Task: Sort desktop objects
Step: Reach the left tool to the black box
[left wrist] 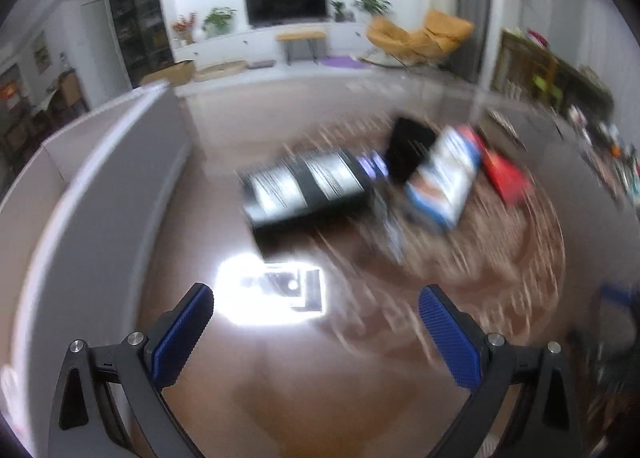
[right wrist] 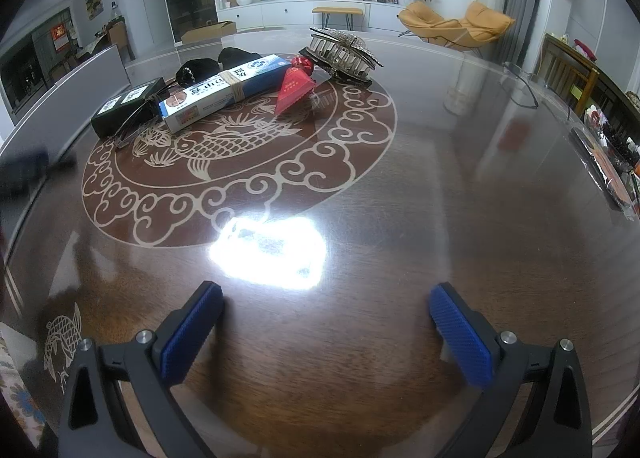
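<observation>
Cardboard, so likely light and stiff: the toothpaste box (right wrist: 224, 92) lies across the table (right wrist: 400, 218) at the far side, between a black box (right wrist: 128, 108) and a red packet (right wrist: 294, 92); grip its long sides. Both tongs, left (left wrist: 316, 334) and right (right wrist: 326, 330), gape empty.

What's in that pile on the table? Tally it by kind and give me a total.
Boxes: 2, the black box and the blue-white box
red pack: 1
hair clip: 1
glasses: 1
black soft thing: 1, possibly a second behind the boxes
Total: 6 that can be told apart
</observation>
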A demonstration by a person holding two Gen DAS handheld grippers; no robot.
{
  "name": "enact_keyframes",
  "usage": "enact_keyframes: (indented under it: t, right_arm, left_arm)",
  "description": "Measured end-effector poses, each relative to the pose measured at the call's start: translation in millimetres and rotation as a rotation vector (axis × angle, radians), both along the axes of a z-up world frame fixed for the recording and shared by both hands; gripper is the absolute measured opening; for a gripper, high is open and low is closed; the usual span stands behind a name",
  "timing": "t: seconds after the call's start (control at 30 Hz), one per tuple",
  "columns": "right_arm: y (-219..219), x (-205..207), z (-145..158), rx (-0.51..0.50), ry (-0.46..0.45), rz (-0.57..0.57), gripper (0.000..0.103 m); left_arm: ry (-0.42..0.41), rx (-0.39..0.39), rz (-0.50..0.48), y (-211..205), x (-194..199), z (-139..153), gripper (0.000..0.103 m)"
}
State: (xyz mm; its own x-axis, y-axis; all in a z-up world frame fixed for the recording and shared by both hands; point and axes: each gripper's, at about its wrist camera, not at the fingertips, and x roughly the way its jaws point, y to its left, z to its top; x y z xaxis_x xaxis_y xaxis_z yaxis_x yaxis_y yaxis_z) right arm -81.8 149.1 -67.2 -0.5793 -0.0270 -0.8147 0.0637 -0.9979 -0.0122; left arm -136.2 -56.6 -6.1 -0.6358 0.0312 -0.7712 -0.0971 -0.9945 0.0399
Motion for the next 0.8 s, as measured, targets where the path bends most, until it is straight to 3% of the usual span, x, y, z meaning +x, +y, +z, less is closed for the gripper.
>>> enact_keyframes:
  t: [0.17, 0.27, 0.5, 0.7, 0.73, 0.77, 0.8]
  right_arm:
    - [0, 0, 1, -0.001, 0.0, -0.005, 0.103]
    - [2, 1, 1, -0.009, 0.004, -0.016, 0.103]
    - [1, 0, 1, -0.004, 0.002, -0.018, 0.103]
    - [0, 1, 1, -0.001, 0.002, -0.018, 0.103]
    - [0, 1, 1, -0.001, 0.001, -0.02, 0.103]
    - [0, 1, 1, -0.001, 0.002, -0.022, 0.103]
    - [0, 1, 0, -0.001, 0.002, -0.024, 0.103]
  left_arm:
    - [-0.176, -0.097, -0.076, -5, -65, -12, 0.103]
    - [-0.193, -0.196, -0.155, 8, -82, -23, 0.103]
    - [-0.163, -0.305, -0.283, 39, -111, -34, 0.103]
    - [-0.199, -0.186, -0.23, 26, -131, -39, 0.102]
    - [-0.183, -0.188, -0.229, 25, -128, -37, 0.092]
    - [-0.159, -0.193, -0.224, 23, -123, -34, 0.076]
    - [-0.153, -0.196, -0.217, 21, -120, -33, 0.071]
